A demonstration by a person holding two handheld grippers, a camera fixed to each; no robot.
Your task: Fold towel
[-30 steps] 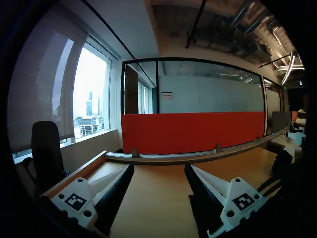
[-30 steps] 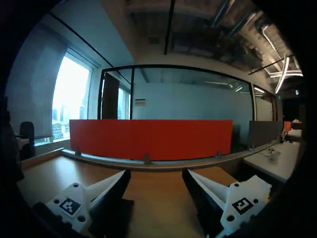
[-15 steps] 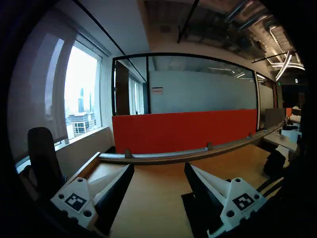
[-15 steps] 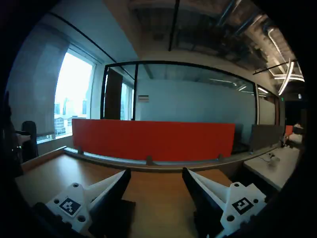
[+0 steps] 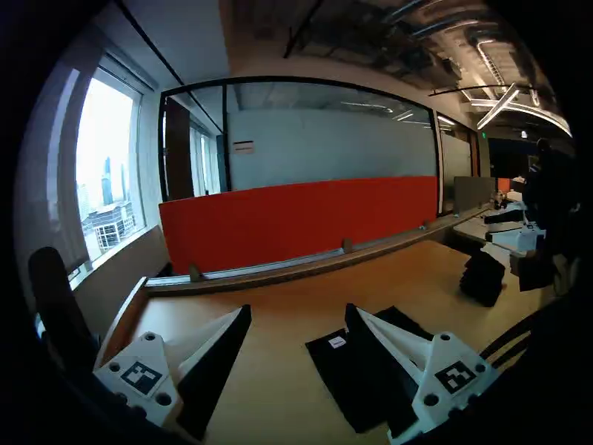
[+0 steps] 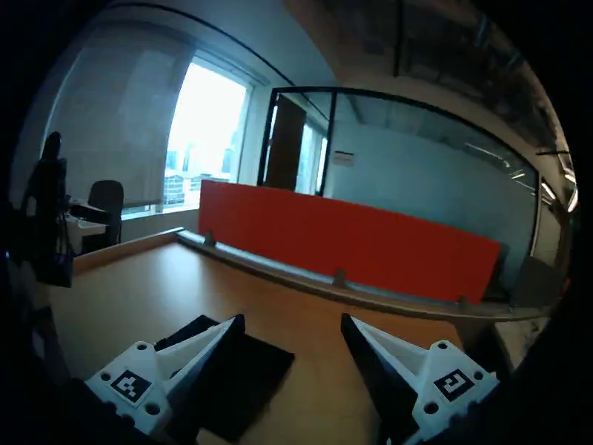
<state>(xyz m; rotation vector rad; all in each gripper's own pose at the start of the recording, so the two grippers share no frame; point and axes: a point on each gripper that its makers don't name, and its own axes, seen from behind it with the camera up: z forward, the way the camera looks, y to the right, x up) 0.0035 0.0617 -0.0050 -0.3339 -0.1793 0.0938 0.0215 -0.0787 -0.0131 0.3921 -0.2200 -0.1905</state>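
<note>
Black towel [image 5: 337,378] lies flat on the desk [image 5: 274,386] just under the left tool [image 5: 296,308] and right tool [image 6: 291,317], both wide and empty, likely ready to grab its edges.

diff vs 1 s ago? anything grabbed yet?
Both views tipped down toward the wooden desk. The left tongs swung right and the right tongs swung left, bringing the black towel lying on the desk into view in front of them. Nothing was grabbed or let go. Unchanged: both tongs are open and empty, and the red partition stands at the desk's far edge.
</note>
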